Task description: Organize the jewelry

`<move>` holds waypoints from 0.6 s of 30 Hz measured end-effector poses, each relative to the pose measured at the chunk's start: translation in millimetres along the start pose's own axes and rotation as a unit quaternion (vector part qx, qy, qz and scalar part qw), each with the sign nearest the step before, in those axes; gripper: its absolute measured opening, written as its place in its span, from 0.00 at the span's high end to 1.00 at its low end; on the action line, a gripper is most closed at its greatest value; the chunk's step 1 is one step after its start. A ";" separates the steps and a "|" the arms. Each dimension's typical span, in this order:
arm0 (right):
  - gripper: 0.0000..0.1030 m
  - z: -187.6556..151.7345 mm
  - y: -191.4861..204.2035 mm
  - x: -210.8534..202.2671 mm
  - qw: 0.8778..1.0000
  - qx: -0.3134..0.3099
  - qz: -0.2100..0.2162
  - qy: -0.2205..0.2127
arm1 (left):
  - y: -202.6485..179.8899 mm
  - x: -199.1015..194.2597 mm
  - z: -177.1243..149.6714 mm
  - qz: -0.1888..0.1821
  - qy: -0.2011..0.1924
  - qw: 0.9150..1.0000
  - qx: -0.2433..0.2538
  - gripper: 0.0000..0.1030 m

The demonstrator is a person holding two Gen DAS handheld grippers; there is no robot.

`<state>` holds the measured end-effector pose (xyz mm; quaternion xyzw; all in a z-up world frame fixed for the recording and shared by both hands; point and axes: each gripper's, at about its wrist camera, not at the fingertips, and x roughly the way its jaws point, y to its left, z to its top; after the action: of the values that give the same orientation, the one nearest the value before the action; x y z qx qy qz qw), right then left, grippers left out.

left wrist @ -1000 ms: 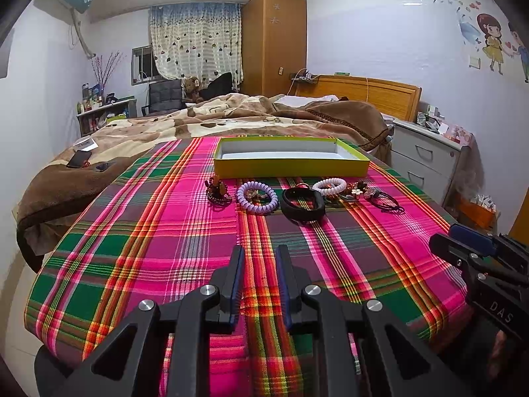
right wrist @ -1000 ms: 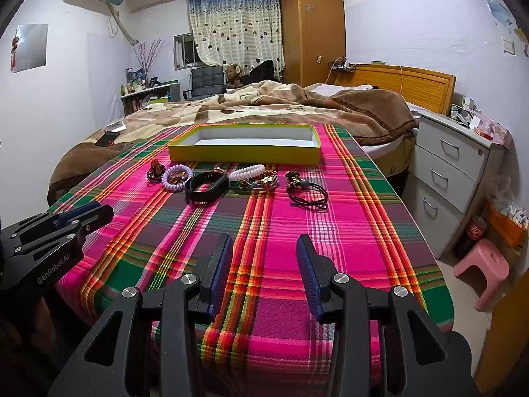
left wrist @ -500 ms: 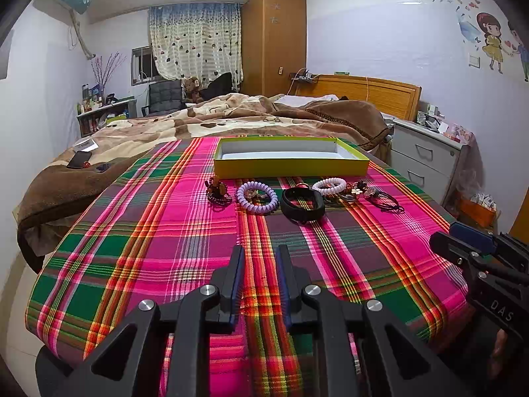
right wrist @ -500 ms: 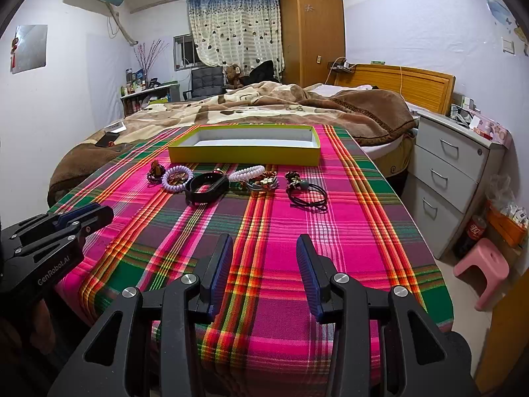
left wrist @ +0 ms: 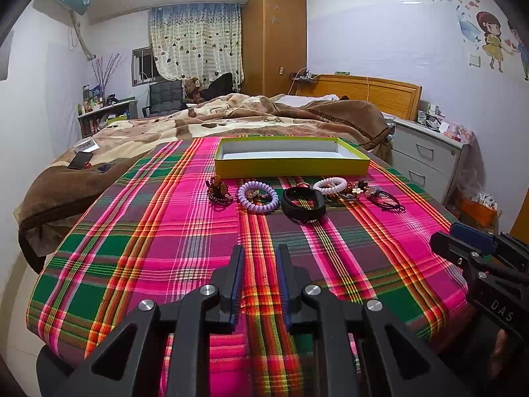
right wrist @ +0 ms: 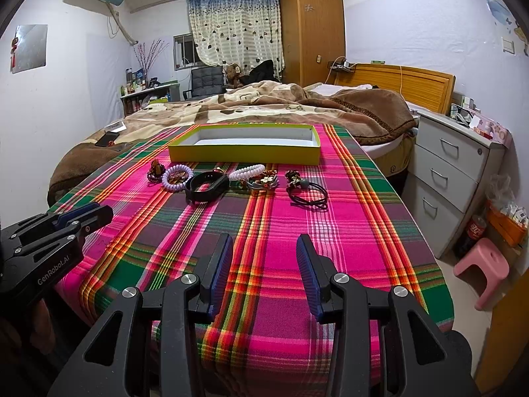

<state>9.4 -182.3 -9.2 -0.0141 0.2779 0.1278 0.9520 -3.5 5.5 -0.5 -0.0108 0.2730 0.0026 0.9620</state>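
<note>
A row of jewelry lies across the plaid cloth (left wrist: 185, 231): a dark beaded piece (left wrist: 218, 192), a purple coil bracelet (left wrist: 258, 197), a black band (left wrist: 302, 204), a pale coil bracelet (left wrist: 330, 185), flower-trimmed pieces (left wrist: 355, 192) and a black hair tie (left wrist: 385, 200). Just behind them stands an empty yellow-green box (left wrist: 291, 167). My left gripper (left wrist: 260, 254) hovers over the near part of the cloth, well short of the row, its jaws a narrow gap apart with nothing between. My right gripper (right wrist: 265, 241) hangs beside it, open wider and empty, facing the black hair tie (right wrist: 305, 193) and the box (right wrist: 244, 156).
Behind the table is a bed with a brown blanket (right wrist: 297, 106) and a phone (left wrist: 80, 159) on it. White drawers (right wrist: 453, 172) and a pink stool (right wrist: 482, 264) stand to the right. The table's right edge drops to the floor.
</note>
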 end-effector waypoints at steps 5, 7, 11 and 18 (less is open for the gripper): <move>0.60 0.3 0.0 0.0 1.000 0.000 0.000 0.000 | 0.4 0.1 0.1 0.000 0.001 1.000 0.000 0.82; 0.60 0.0 -0.2 0.0 1.000 0.000 0.001 0.000 | 0.0 0.0 0.2 0.000 0.000 1.000 0.000 0.82; 0.60 0.4 -0.2 -0.1 1.000 0.001 0.000 0.001 | -0.3 0.0 0.2 0.000 0.000 1.000 0.000 0.82; 0.60 0.4 0.1 -0.6 1.000 0.000 0.000 0.000 | -0.2 0.3 0.0 0.001 0.000 1.000 0.001 0.82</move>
<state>9.1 -182.4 -8.5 -0.0137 0.2784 0.1279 0.9518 -3.2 5.3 -0.7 -0.0099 0.2730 0.0039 0.9619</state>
